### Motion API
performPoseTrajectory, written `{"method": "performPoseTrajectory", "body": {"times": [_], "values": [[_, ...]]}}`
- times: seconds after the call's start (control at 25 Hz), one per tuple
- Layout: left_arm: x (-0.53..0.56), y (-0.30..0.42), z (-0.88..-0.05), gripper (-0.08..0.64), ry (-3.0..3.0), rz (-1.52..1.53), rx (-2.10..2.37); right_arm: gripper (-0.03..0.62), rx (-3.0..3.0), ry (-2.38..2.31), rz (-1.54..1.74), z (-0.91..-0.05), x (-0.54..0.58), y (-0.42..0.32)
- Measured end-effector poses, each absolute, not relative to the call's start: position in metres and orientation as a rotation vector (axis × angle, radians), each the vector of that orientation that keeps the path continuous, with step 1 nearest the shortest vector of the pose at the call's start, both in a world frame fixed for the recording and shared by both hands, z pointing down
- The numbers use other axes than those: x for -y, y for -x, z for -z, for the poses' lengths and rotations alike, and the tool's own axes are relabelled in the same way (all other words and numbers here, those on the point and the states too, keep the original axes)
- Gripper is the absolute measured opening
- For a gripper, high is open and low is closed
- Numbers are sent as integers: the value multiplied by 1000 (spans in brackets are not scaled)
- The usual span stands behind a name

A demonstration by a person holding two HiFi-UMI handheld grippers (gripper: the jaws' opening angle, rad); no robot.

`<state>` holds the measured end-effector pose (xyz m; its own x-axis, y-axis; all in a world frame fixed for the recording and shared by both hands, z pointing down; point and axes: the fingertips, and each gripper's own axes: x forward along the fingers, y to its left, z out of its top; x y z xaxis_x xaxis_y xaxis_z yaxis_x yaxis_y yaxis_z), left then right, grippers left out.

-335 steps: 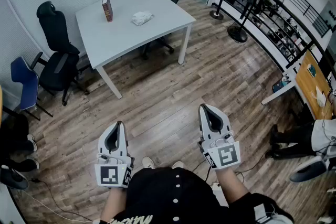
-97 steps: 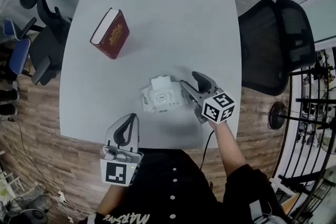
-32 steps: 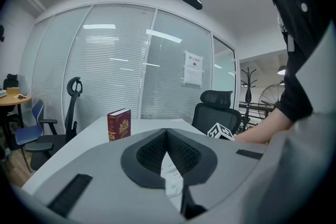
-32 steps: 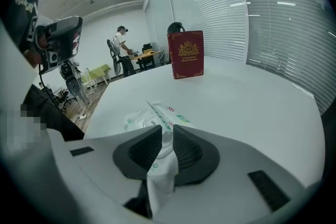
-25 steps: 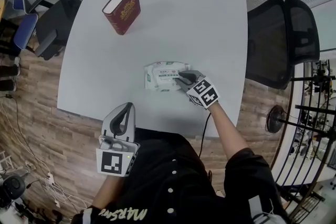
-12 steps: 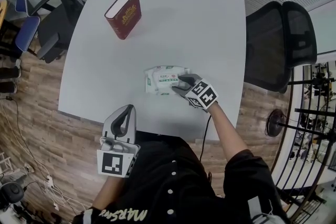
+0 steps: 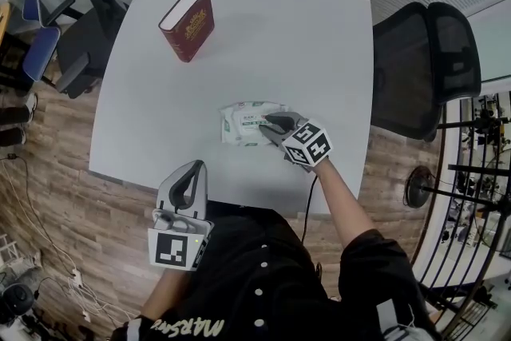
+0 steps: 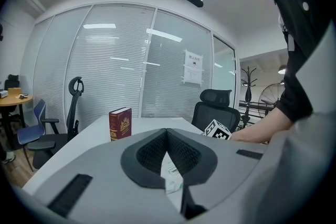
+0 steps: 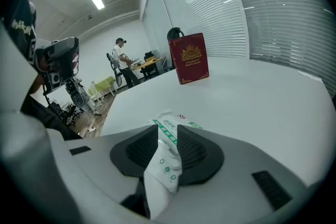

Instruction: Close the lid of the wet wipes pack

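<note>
Seen from above, a pale grey table [image 7: 263, 28] fills the middle of an office room. The wet wipes pack [image 7: 242, 124] lies flat on the table's near half, well apart from a dark red book [image 7: 188, 21] standing at the far left. A black office chair [image 7: 423, 64] stands at the table's right side.

The right gripper [image 7: 270, 124] reaches in from the right and sits on the pack's right end. Its own view shows the jaws partly apart with a fold of the pack's white and green film rising between them. The film fills the gap and touches both pads. These jaws have just been closing, so we read this as a pinch on the pack.

The left gripper [image 7: 192, 167] hangs just off the table's near edge, clear of the pack. Its jaws meet at the tips with nothing between them.

We judge this to be the closing step itself. From above the pack looks flat, with no flap standing up, but we cannot tell whether the lid is fully sealed. The next move calls for a firm, even press down over the lid area, with the pack kept from sliding on the smooth tabletop.
</note>
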<state>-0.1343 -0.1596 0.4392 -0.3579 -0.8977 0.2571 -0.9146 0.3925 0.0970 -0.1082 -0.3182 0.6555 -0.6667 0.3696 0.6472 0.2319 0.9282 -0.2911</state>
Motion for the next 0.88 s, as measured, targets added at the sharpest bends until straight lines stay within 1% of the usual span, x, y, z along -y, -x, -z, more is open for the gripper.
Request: {"method": "performPoseTrajectory", "body": {"times": [0.08,0.24,0.48,0.88], "values": [[158,134,-440,8,-1589,-92,2385,90,2336,401,-263,-656,318,111],[157,136,-443,8,-1581,-95,2381,48,2355,335,-297,-658,319,119],[156,139,-447,8,-1565,-85,2363,34,2329,289,-249,-666,312,123],[158,141,-455,8,-1570,-105,2349,34,2262,272,-166,-688,305,117]]}}
